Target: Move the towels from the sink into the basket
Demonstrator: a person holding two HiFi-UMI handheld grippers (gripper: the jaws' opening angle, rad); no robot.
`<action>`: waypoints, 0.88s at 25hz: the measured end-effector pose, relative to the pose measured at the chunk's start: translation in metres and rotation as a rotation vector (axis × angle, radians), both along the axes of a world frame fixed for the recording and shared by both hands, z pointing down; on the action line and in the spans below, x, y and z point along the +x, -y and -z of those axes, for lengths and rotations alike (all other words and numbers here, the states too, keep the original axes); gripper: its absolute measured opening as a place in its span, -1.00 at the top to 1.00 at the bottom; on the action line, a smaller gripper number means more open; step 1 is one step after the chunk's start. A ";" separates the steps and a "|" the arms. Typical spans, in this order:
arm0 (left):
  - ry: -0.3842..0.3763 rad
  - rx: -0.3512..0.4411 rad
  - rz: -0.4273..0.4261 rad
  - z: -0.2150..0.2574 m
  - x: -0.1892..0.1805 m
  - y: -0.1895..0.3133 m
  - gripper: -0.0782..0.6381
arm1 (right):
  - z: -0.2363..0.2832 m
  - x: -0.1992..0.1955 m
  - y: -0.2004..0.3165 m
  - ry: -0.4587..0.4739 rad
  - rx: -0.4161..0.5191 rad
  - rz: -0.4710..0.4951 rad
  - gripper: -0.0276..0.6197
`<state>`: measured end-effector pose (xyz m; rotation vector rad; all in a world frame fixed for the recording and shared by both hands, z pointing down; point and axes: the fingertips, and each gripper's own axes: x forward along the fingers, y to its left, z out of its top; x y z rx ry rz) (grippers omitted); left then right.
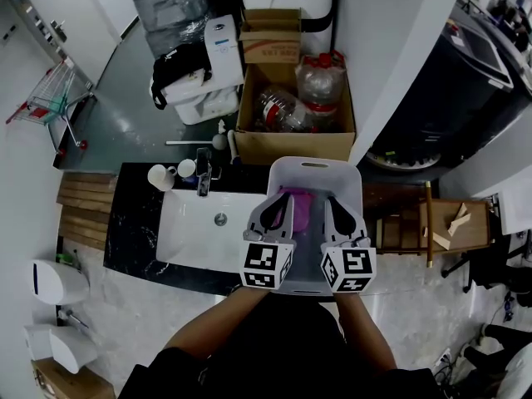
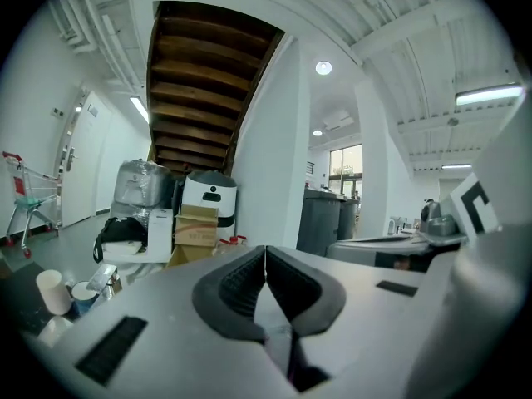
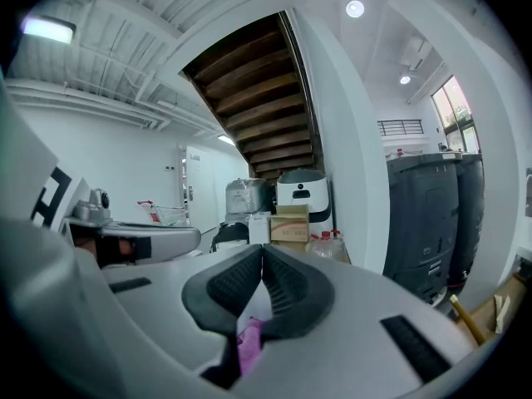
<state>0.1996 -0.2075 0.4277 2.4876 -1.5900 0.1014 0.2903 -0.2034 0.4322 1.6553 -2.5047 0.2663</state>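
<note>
Head view. A black stone countertop [image 1: 133, 223] carries a white rectangular sink [image 1: 199, 231] at its middle. A white plastic basket [image 1: 314, 165] stands at its right end, just beside the sink's right edge. The left gripper [image 1: 279, 199] and the right gripper [image 1: 334, 203] are held side by side over the basket's near half. A magenta cloth towel [image 1: 299, 210] is stretched between them, clear of the sink and above the basket's opening. The visible part of the sink shows only its drain; its right corner lies under the left gripper and we cannot inspect it.

Left gripper view. The left gripper [image 2: 265, 252] has its jaws fully together, the ribbed pads meeting along their length. A dark purple strip of the towel [image 2: 293, 360] shows low between the pad roots, so we judge that this gripper has one edge pinched. The camera looks level across the room, and neither the basket nor the sink appears.

Right gripper view. The right gripper [image 3: 263, 252] is likewise closed, with a bright magenta fold of the towel [image 3: 249, 339] caught at the base of its pads. This hold is plain.

Assessment. The step in hand is the carry: the towel is lifted and positioned over the basket, not yet released. The next move calls for lowering both grippers into the basket and parting both pairs of jaws together, so that neither edge drags over the rim. We would then check the hidden sink corner for any remaining towel.
</note>
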 end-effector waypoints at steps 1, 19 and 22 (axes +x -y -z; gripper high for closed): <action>-0.001 0.009 0.003 0.003 -0.004 -0.002 0.73 | 0.002 -0.002 -0.002 -0.003 0.006 -0.001 0.86; -0.014 0.067 0.005 0.009 -0.027 -0.022 0.74 | 0.009 -0.033 -0.031 -0.065 0.070 0.001 0.87; -0.025 0.060 0.004 0.007 -0.028 -0.022 0.74 | 0.008 -0.032 -0.033 -0.066 0.061 -0.004 0.87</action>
